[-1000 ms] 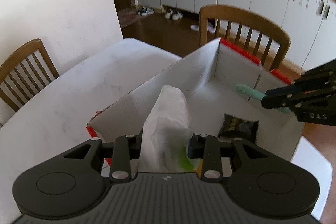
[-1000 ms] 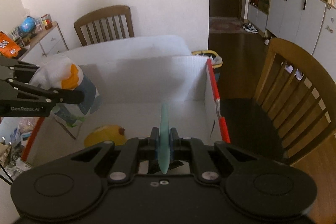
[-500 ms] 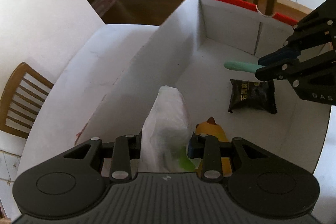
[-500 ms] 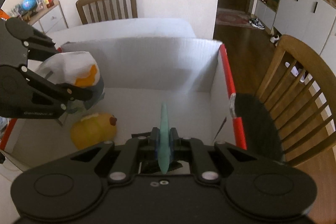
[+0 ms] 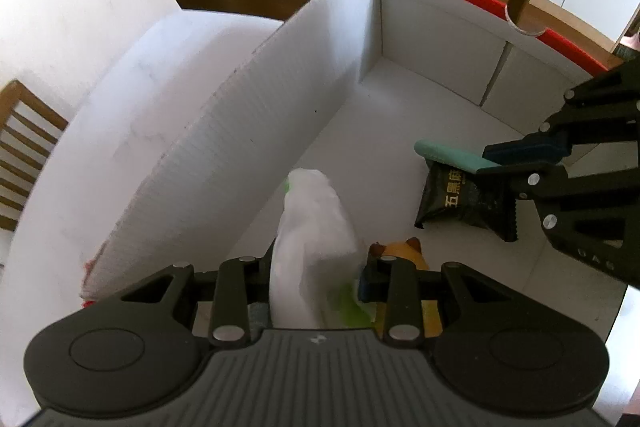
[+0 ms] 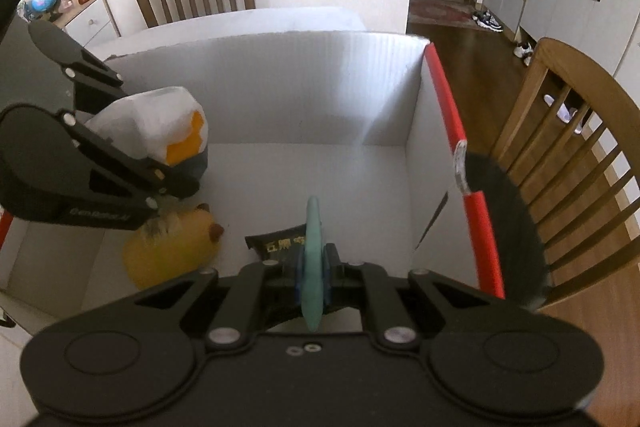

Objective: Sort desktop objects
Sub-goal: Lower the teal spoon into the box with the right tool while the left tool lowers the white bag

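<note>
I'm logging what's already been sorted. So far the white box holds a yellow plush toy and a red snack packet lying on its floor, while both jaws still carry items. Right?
Not quite: the snack packet is black, not red, as the left wrist view shows. The rest holds: the yellow plush toy lies on the floor of the white box, and both jaws carry items.

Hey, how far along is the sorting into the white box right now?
Done: a black snack packet and a yellow plush toy already lie on the floor of the white box. In hand: the left gripper holds a white plastic bag over the box, and the right gripper holds a flat teal tool above the packet. Left: releasing both; anything still outside the box isn't visible.
</note>
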`<action>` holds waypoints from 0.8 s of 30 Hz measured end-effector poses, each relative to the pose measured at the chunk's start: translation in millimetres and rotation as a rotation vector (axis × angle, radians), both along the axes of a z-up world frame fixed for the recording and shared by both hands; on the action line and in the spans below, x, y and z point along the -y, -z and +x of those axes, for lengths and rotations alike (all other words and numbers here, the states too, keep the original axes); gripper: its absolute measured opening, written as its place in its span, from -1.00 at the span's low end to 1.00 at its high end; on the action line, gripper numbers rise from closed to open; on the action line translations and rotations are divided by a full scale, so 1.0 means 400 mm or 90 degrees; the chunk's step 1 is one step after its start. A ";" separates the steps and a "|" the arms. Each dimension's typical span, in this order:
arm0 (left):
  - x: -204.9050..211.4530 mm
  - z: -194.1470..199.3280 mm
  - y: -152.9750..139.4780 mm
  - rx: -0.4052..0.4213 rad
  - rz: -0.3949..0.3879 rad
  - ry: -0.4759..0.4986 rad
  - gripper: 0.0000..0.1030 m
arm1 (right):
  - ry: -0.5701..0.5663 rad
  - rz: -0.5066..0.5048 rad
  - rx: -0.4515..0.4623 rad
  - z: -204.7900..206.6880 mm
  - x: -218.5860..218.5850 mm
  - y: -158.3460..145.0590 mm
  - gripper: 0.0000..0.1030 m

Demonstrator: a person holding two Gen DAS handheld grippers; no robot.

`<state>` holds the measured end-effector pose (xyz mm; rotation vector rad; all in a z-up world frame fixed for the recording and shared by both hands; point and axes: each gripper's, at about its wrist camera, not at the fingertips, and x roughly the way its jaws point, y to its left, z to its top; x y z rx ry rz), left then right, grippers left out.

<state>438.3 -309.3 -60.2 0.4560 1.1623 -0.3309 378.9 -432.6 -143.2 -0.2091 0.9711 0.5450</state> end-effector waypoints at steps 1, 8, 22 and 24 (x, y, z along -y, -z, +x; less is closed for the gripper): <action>-0.002 0.002 0.003 -0.003 -0.003 -0.002 -0.37 | 0.001 -0.002 0.001 -0.001 -0.001 0.002 -0.82; -0.019 0.002 0.015 -0.017 -0.004 -0.020 -0.37 | 0.006 -0.004 -0.005 0.008 0.003 0.010 -0.82; -0.049 -0.021 -0.024 0.031 -0.029 -0.049 0.38 | 0.010 -0.016 0.011 -0.002 0.002 0.013 -0.63; -0.052 -0.024 -0.033 0.037 -0.034 -0.051 0.39 | 0.010 -0.018 0.016 -0.007 0.004 0.011 -0.59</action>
